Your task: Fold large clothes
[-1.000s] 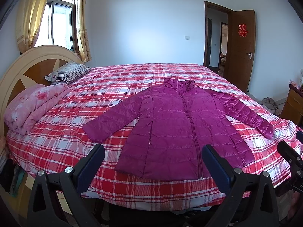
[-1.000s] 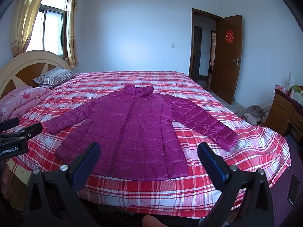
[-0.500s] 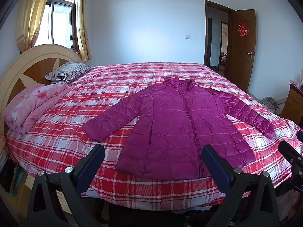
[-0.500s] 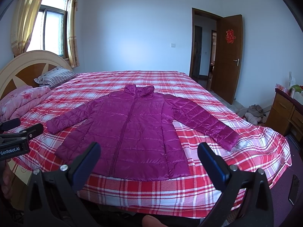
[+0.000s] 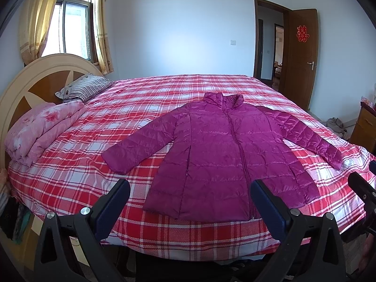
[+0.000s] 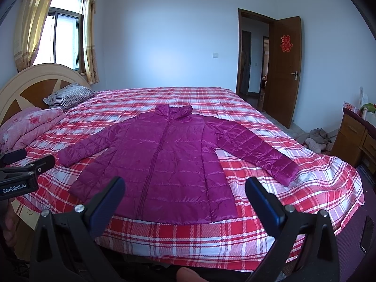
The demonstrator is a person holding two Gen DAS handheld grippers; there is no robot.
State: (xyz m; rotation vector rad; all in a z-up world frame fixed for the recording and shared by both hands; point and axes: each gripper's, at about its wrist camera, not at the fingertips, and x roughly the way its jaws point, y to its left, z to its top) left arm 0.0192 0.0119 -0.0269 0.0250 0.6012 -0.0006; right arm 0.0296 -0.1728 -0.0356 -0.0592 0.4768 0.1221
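Note:
A magenta quilted jacket (image 5: 223, 150) lies flat and zipped on the red plaid bed (image 5: 77, 178), collar away from me, both sleeves spread out. It also shows in the right wrist view (image 6: 164, 162). My left gripper (image 5: 190, 197) is open and empty, held above the bed's near edge in front of the jacket's hem. My right gripper (image 6: 185, 192) is open and empty, also short of the hem. The left gripper shows at the left edge of the right wrist view (image 6: 25, 166).
A folded pink quilt (image 5: 40, 129) and a striped pillow (image 5: 82, 87) lie by the headboard at the left. A wooden cabinet (image 6: 352, 138) and a pile of clothes on the floor (image 6: 315, 138) are at the right. An open door (image 6: 284, 70) is at the back right.
Both views have shifted very slightly; the jacket sits a touch higher in the left wrist view. Both grippers stay open and nothing on the bed has moved.

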